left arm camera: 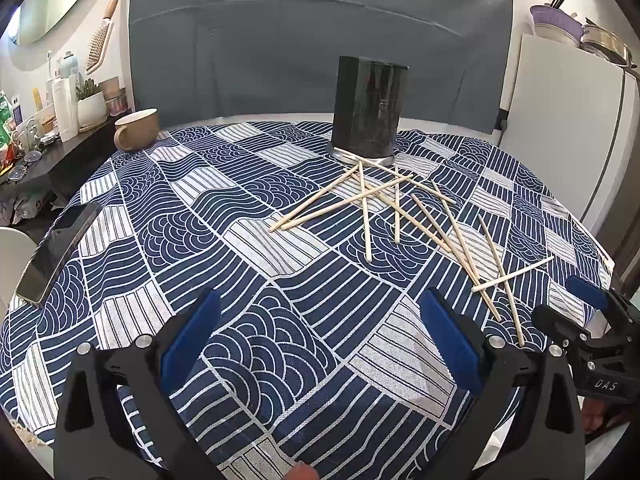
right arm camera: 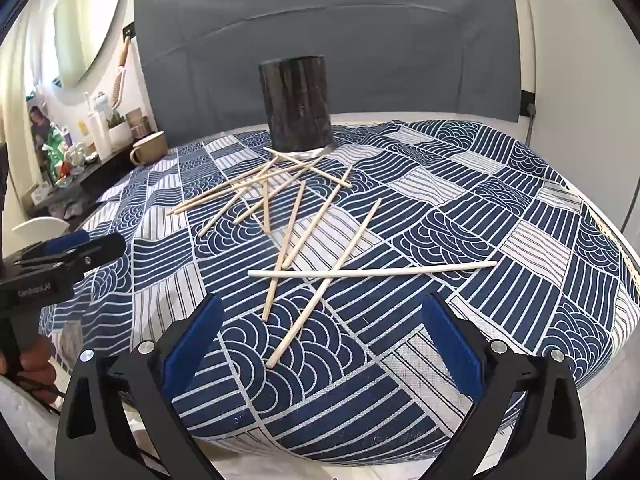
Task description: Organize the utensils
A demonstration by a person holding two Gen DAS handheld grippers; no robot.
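Left hand-held gripper (left arm camera: 320,336): fingers spread wide, nothing between the blue pads (left arm camera: 191,334), hovering low over the near edge of the bench (left arm camera: 240,264). Its body is cut off by the bottom of the frame; a bit of the person's fingertip (left arm camera: 302,473) peeks in at the lower edge, the rest of the hand hidden. Right hand-held gripper (right arm camera: 320,338): fingers also spread wide and empty, level, pointing toward the far side of the bench. In the left wrist view the right one shows only partly at the right edge, one blue pad visible. In the right wrist view the left one shows side-on at the left edge, and fingers of the hand under it can just be made out.

Chopsticks (right arm camera: 300,220) lie scattered and crossing on the patterned tablecloth (right arm camera: 460,240), all apart from both grippers. The nearest chopstick (right arm camera: 298,326) ends just ahead of the right gripper's gap, toward its left pad. From the left gripper the pile sits ahead and to the right, well apart. Exact count is hard to tell where the sticks overlap.

Dark cylindrical holder (left arm camera: 368,108) stands upright beyond the pile, a few stick tips touching or just beside its base. Inside of the holder not visible.

Mug (left arm camera: 136,128) at the far left bench edge, phone (left arm camera: 56,252) at the left edge.
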